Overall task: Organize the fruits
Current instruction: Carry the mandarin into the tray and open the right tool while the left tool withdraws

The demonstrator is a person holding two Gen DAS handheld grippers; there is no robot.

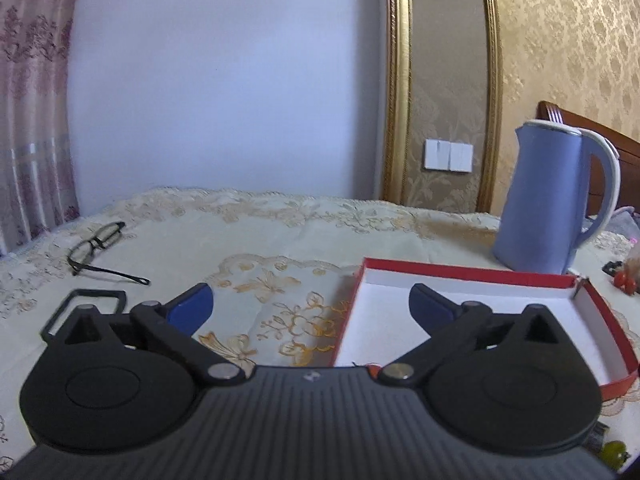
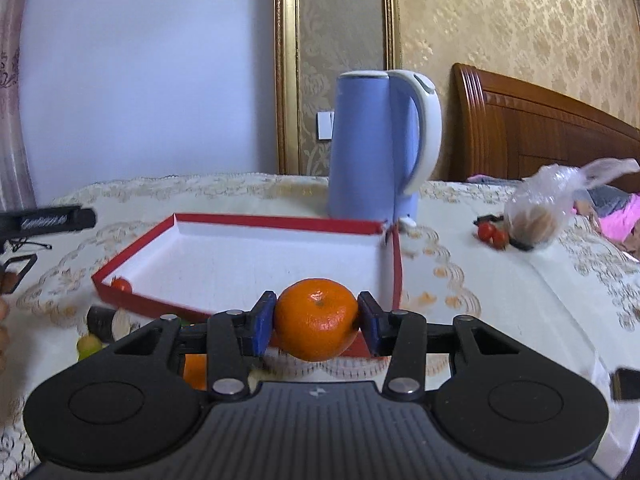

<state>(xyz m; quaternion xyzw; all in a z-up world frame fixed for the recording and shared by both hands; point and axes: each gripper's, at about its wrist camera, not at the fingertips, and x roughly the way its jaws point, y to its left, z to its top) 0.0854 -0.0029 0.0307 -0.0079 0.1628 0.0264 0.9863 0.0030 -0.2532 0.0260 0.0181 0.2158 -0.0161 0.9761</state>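
Left wrist view: left gripper [image 1: 311, 307] spread wide, nothing between the blue pads. It hangs over the embroidered tablecloth [image 1: 248, 236], right finger over the red box [image 1: 472, 276], whose white floor shows bare from here. Blue kettle [image 1: 548, 200] stands just behind the box's far wall. Glasses [image 1: 98, 250] lie far left, well clear. Two small red fruits [image 1: 625, 280] at the right edge, partly cut off; a green fruit [image 1: 614, 454] in the bottom right corner, half hidden by the gripper body.

Right wrist view: right gripper [image 2: 316, 322] clamped on the orange [image 2: 316, 320], held off the table in front of the box's near wall. One small red fruit [image 2: 121, 285] sits in the box's near-left corner. Plastic bag [image 2: 538, 208] far right, contents unclear. Another orange fruit [image 2: 195, 371] mostly hidden under the left finger. Dark blurred items at the left edge, not identifiable.
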